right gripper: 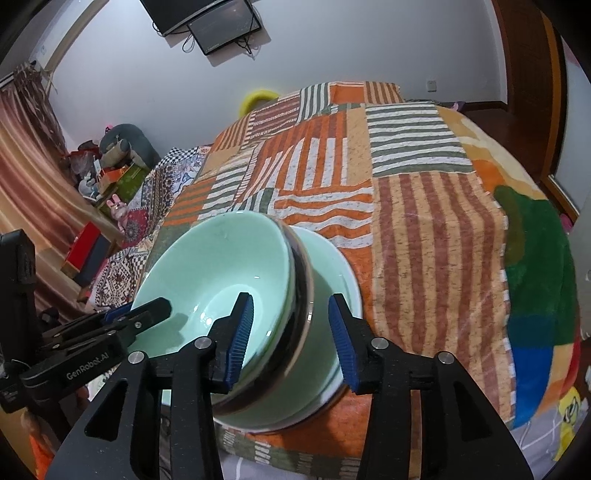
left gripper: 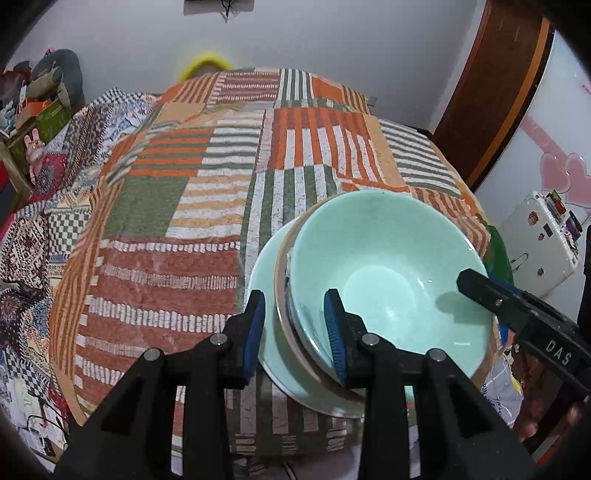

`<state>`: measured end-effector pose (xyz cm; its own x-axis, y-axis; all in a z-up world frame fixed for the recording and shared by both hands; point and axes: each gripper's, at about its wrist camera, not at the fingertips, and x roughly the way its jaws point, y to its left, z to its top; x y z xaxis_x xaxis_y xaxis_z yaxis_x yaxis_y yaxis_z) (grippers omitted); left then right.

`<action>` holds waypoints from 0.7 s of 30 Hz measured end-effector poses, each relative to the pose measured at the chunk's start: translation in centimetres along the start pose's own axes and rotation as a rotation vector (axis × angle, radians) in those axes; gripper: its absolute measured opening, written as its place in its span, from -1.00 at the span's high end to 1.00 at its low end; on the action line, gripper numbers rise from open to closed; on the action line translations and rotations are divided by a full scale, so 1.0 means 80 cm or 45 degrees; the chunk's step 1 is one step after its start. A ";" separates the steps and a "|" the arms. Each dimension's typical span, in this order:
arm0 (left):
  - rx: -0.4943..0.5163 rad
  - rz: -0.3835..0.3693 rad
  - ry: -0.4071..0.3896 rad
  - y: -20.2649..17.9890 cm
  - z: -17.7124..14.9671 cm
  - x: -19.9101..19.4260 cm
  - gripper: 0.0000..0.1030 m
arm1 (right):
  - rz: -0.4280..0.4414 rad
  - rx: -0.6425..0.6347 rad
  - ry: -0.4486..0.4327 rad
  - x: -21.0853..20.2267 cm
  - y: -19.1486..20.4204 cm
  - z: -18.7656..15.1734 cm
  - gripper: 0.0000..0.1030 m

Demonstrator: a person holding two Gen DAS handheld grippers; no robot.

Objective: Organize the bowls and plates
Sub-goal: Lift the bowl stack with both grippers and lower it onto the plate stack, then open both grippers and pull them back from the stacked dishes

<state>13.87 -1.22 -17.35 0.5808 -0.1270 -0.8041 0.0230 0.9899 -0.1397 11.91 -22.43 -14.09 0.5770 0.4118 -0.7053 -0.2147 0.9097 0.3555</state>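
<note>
Bowls: a stack of green bowls (left gripper: pixel 388 273) sits on a green plate (left gripper: pixel 264 280), at 5 o'clock on the striped blanket (left gripper: pixel 192 206).
Left gripper (left gripper: pixel 297 332): jaws apart around the stack's rim, not squeezing.
Right gripper (right gripper: pixel 291 339): jaws apart around the rim at 3 o'clock, not squeezing.

A bedroom in a lived-in home.

A bed (right gripper: pixel 424 229) spread with a striped patchwork blanket (left gripper: pixel 221 192) filled most of both views. A screen (right gripper: pixel 207 22) was mounted on the white wall at the upper left of the right wrist view, and a curtain (right gripper: pixel 26 166) was hung down the left edge. Boxes and soft toys (right gripper: pixel 110 166) were piled at the left, a pink rabbit toy (left gripper: pixel 35 151) among them. A wooden door frame (left gripper: pixel 495 99) was seen at the upper right.
</note>
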 end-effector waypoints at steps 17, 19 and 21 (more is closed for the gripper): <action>0.100 -0.037 -0.436 -0.036 -0.001 -0.162 0.16 | -0.022 -0.219 -0.309 -0.099 0.051 0.015 0.23; 0.105 -0.051 -0.497 -0.041 -0.002 -0.183 0.13 | -0.014 -0.244 -0.359 -0.114 0.059 0.016 0.23; 0.111 -0.060 -0.554 -0.045 -0.004 -0.202 0.02 | -0.010 -0.268 -0.408 -0.129 0.067 0.015 0.23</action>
<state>4.16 -2.75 -4.03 0.8652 -0.1523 -0.4777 0.1154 0.9877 -0.1059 5.77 -21.88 -4.18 0.7893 0.3976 -0.4678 -0.3474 0.9175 0.1937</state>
